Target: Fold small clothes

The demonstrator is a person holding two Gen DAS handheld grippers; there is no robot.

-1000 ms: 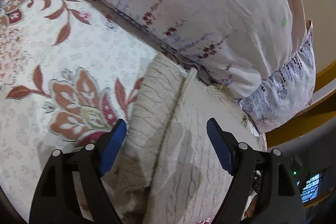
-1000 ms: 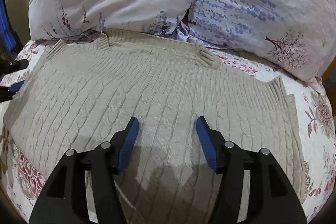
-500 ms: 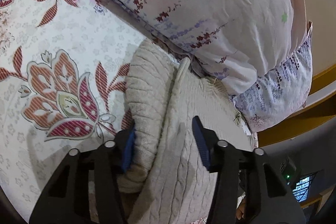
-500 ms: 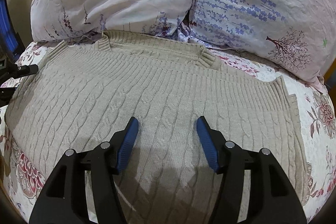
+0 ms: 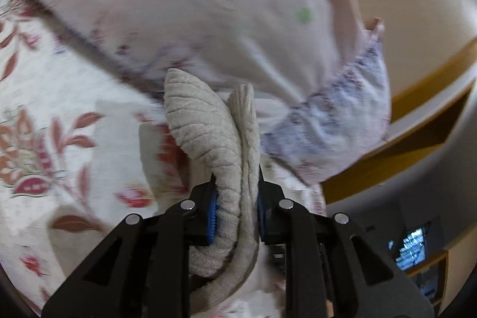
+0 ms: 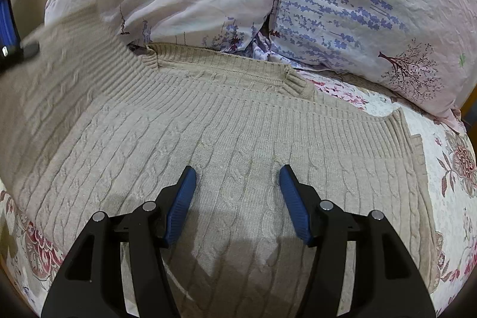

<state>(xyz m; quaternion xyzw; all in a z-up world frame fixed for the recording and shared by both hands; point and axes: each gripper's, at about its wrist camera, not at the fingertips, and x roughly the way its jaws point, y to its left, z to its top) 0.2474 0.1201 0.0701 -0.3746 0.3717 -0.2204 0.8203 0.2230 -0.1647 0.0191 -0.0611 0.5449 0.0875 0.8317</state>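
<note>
A floral bedsheet (image 6: 444, 169) fills the frame edges, with two lavender-print pillows (image 6: 357, 5) across the top. A beige cable-knit sweater (image 6: 226, 133) lies spread over the middle of the right wrist view, its left edge raised and blurred at upper left. The left gripper (image 5: 235, 213) is clamped on that bunched edge at lower centre. The right gripper (image 6: 237, 198) hovers above the sweater, jaws wide.

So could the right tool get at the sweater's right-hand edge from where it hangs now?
Probably yes. The right tool hangs open above the middle of the sweater, and the knit between it and that edge lies flat with nothing on it. The pillows sit behind, out of the way.
</note>
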